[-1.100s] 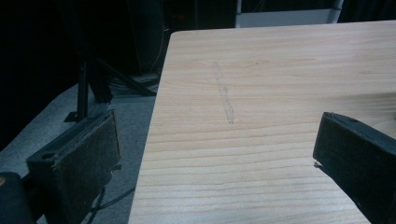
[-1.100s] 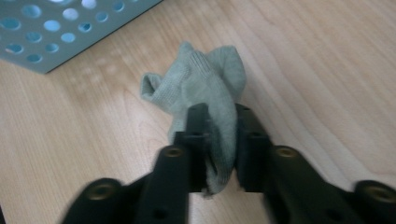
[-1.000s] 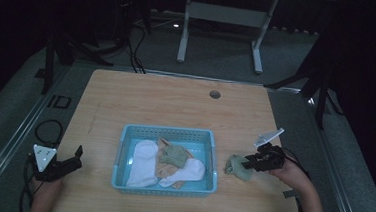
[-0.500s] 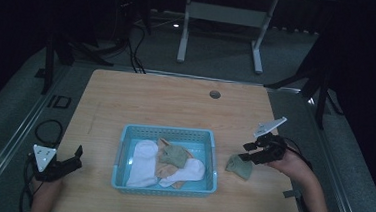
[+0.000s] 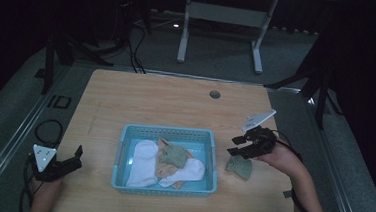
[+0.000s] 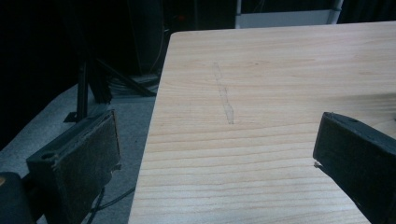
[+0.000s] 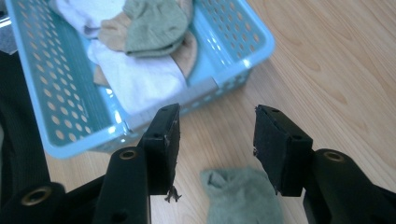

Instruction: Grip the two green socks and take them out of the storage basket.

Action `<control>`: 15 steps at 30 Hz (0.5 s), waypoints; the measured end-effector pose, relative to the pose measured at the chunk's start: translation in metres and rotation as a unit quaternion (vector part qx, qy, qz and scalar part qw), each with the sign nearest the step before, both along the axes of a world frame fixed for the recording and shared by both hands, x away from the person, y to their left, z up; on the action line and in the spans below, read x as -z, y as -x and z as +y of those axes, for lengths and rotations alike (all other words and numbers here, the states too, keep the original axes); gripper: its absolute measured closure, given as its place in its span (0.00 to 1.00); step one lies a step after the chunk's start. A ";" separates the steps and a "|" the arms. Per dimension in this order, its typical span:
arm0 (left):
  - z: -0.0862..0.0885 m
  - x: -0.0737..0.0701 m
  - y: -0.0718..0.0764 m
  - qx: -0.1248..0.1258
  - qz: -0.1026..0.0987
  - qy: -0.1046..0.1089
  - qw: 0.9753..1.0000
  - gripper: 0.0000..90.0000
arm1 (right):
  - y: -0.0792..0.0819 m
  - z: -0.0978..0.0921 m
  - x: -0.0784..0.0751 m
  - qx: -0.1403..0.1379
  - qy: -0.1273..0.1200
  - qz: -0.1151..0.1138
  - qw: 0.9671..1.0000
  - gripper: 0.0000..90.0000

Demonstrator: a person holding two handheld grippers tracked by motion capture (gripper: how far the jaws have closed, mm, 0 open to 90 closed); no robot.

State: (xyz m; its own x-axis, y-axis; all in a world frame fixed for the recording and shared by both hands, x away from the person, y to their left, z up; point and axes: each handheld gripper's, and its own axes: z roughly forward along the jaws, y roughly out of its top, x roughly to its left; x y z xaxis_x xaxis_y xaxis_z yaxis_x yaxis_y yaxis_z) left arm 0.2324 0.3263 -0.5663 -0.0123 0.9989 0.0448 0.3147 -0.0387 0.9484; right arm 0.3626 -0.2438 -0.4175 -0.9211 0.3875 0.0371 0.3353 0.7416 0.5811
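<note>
A light blue perforated basket [image 5: 123, 146] [image 7: 46, 93] sits near the table's front middle. Inside lie a white sock [image 5: 144, 160], a tan sock [image 5: 164, 170] and a green sock [image 5: 175, 154] [image 7: 154, 23]. Another green sock [image 5: 239, 167] [image 7: 243, 196] lies flat on the table just right of the basket. My right gripper [image 5: 237, 145] [image 7: 215, 140] hovers open above that loose sock, with nothing between its jaws. My left gripper [image 5: 74, 157] [image 6: 215, 154] rests open at the front left corner, jaws wide over the table edge.
The wooden table [image 5: 166, 104] has a round cable hole [image 5: 215, 94] at the back right. Cables [image 5: 49, 126] trail on the floor to the left. A white desk frame [image 5: 222, 18] stands beyond the table.
My right gripper let go of the green sock, opened and lifted up and back from it. The sock stays on the table. My left gripper has not moved.
</note>
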 end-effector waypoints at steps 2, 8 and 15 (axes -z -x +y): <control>0.000 0.000 0.000 0.000 0.000 0.000 1.000 0.00 | 0.000 0.007 -0.001 -0.010 0.000 -0.002 1.000 0.56; 0.000 0.000 0.000 0.000 -0.001 0.001 1.000 0.00 | -0.001 0.027 0.001 -0.035 0.003 0.004 0.999 0.56; 0.000 0.000 0.000 0.001 -0.001 0.001 1.000 0.00 | -0.004 0.051 0.007 -0.054 0.003 0.009 0.998 0.57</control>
State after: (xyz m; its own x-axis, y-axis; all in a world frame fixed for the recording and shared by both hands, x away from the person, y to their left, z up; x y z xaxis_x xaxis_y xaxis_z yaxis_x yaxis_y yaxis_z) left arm 0.2324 0.3265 -0.5664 -0.0114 0.9990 0.0427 0.3127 -0.0370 0.9491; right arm 0.3670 -0.1930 -0.4245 -0.9570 0.2854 0.0518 0.2628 0.7774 0.5715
